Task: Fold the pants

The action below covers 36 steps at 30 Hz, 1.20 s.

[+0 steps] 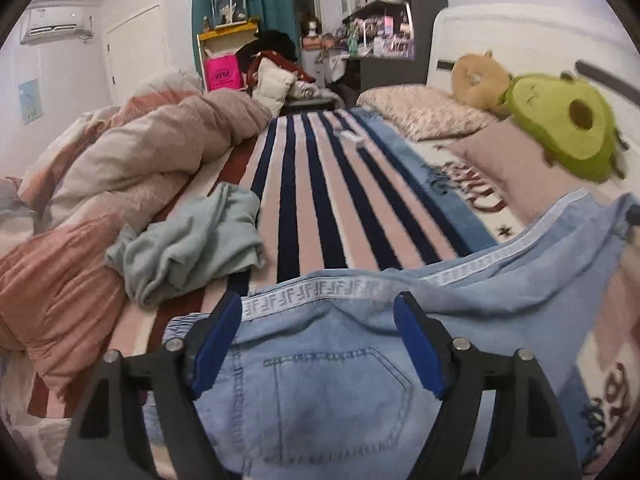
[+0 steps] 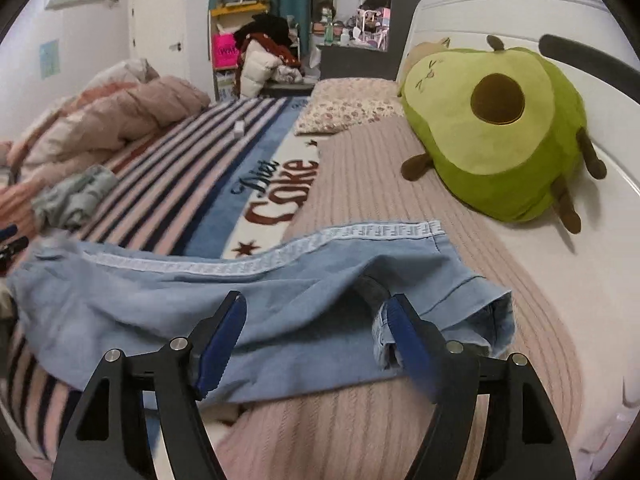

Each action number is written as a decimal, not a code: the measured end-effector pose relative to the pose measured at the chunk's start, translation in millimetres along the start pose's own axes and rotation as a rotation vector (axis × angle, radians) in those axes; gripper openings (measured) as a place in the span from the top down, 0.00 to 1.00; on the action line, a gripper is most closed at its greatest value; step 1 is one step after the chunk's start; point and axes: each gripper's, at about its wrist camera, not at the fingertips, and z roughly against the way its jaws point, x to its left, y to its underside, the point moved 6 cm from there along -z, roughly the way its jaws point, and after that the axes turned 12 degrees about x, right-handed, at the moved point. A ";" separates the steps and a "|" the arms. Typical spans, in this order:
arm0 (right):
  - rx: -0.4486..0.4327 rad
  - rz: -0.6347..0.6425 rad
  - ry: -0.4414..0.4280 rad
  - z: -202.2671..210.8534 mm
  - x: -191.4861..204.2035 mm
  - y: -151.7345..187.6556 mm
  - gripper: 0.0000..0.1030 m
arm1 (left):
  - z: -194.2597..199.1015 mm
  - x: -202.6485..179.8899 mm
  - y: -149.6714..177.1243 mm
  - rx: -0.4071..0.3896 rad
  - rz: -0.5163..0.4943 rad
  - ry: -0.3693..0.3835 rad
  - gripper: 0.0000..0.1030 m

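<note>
Light blue denim pants [image 1: 340,392] with a white lettered side stripe lie across the bed, waist end with a back pocket under my left gripper [image 1: 318,312]. Its jaws are open wide over the fabric, nothing pinched. In the right wrist view the pants' leg end [image 2: 280,292] lies on the pink ribbed cover. My right gripper [image 2: 316,312] is open, its fingers straddling the hem area, with the right pad [image 2: 404,332] at the frayed cuff.
A striped blanket [image 1: 320,200] covers the bed. A crumpled pale green garment [image 1: 188,244] and a heaped pink duvet [image 1: 120,160] lie to the left. A green avocado plush [image 2: 500,128] and pillows sit by the white headboard on the right.
</note>
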 end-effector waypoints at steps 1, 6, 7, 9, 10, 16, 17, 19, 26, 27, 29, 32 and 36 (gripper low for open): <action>-0.009 0.002 -0.021 6.8 4.2 1.6 0.32 | 10.5 3.7 1.8 -0.006 -0.004 -0.015 0.25; -0.034 0.076 -0.136 21.4 45.0 5.7 0.31 | 22.7 16.8 18.8 0.039 -0.038 -0.063 0.24; -0.034 0.103 -0.164 20.2 57.8 6.8 0.30 | 19.3 21.0 24.0 0.059 -0.045 -0.081 0.24; -0.018 0.165 -0.211 11.4 85.3 9.9 0.30 | 9.2 27.7 33.4 0.093 -0.058 -0.136 0.24; -0.010 0.187 -0.225 6.5 95.0 11.3 0.30 | 2.3 32.1 38.5 0.114 -0.060 -0.160 0.24; 0.059 0.356 -0.253 -52.2 157.9 20.1 0.30 | -33.4 30.7 56.3 0.171 -0.021 -0.100 0.24; 0.074 0.380 -0.259 -62.8 163.9 20.4 0.30 | -40.7 27.6 57.1 0.172 -0.021 -0.093 0.24; 0.105 0.437 -0.246 -88.1 179.4 21.7 0.30 | -49.9 21.8 55.7 0.175 -0.001 -0.063 0.24; 0.178 0.571 -0.142 -142.3 192.5 29.2 0.66 | -65.3 9.1 44.1 0.153 0.047 0.006 0.24; 0.171 0.561 -0.086 -147.7 188.5 24.8 0.84 | -66.9 7.4 41.9 0.147 0.056 0.021 0.24; 0.161 0.510 -0.058 -151.9 178.5 12.1 0.97 | -69.4 5.8 36.4 0.130 0.073 0.035 0.24; 0.116 0.456 -0.050 -152.3 168.5 -10.3 0.97 | -72.1 7.3 29.6 0.104 0.097 0.039 0.24; 0.095 0.397 -0.030 -159.4 160.2 -42.5 0.97 | -79.6 6.3 25.0 0.082 0.132 0.060 0.24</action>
